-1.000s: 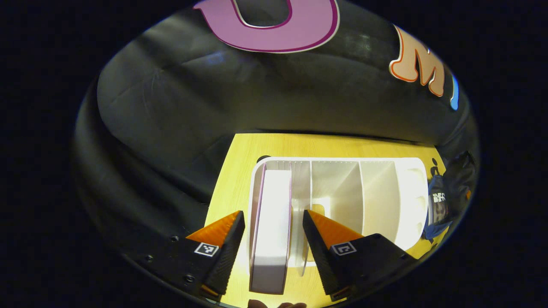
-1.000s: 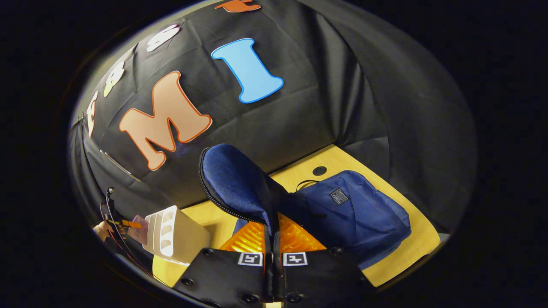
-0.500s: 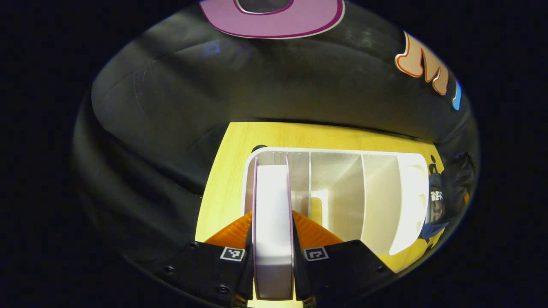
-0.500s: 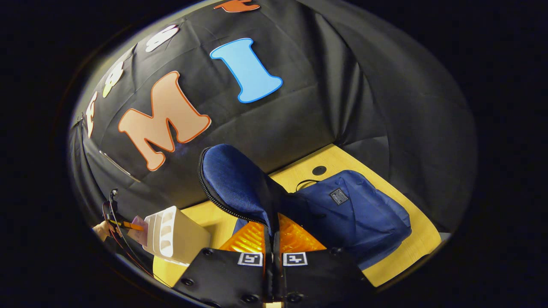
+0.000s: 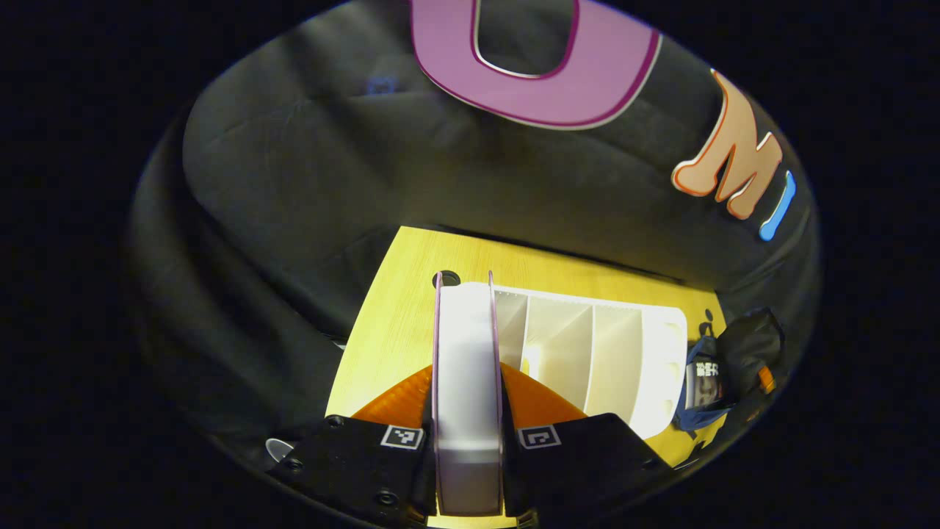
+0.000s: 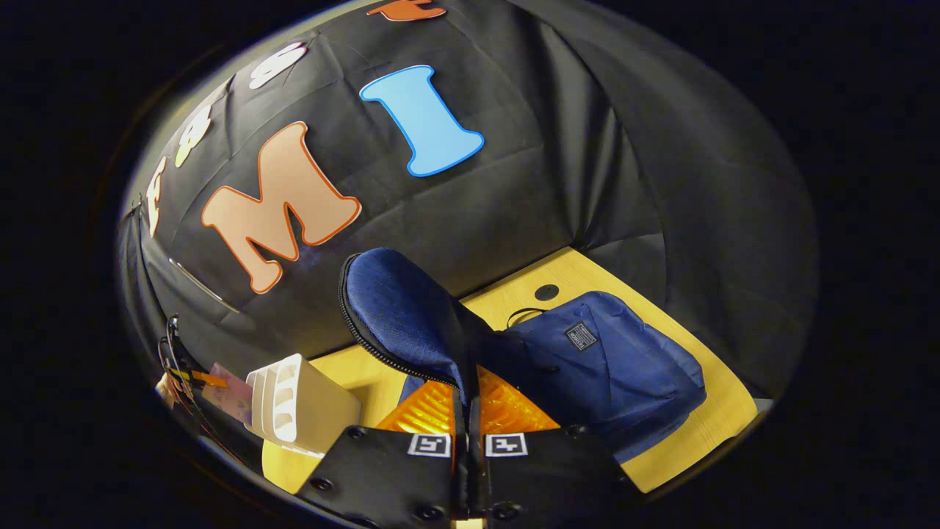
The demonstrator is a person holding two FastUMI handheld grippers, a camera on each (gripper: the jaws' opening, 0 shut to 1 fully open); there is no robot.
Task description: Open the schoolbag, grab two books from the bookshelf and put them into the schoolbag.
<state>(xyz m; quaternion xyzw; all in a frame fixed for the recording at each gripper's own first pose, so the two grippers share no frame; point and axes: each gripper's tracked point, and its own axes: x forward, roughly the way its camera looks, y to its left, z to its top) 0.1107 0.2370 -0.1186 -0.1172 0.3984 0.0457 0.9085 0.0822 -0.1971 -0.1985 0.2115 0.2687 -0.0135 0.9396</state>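
Observation:
A book (image 5: 467,338) with white pages and a purple cover stands upright between my left gripper's fingers; my left gripper (image 5: 467,376) is shut on it, and the book is raised above the leftmost slot of the white bookshelf (image 5: 587,345). In the right gripper view, my right gripper (image 6: 465,386) is shut on the lifted flap (image 6: 400,316) of the blue schoolbag (image 6: 609,367), holding it up and open. That view also has the bookshelf (image 6: 301,400) at the lower left, with the book (image 6: 229,383) and the left gripper (image 6: 192,378) beside it.
Everything stands on a yellow wooden table (image 5: 396,323) with a round cable hole (image 6: 546,292) behind the bag. The bookshelf's other slots look empty. The schoolbag (image 5: 709,378) lies just right of the bookshelf. Black cloth walls close off the back and sides.
My left gripper went from open around the book to shut on it, then lifted the book up out of its slot. The right gripper kept holding the flap still.

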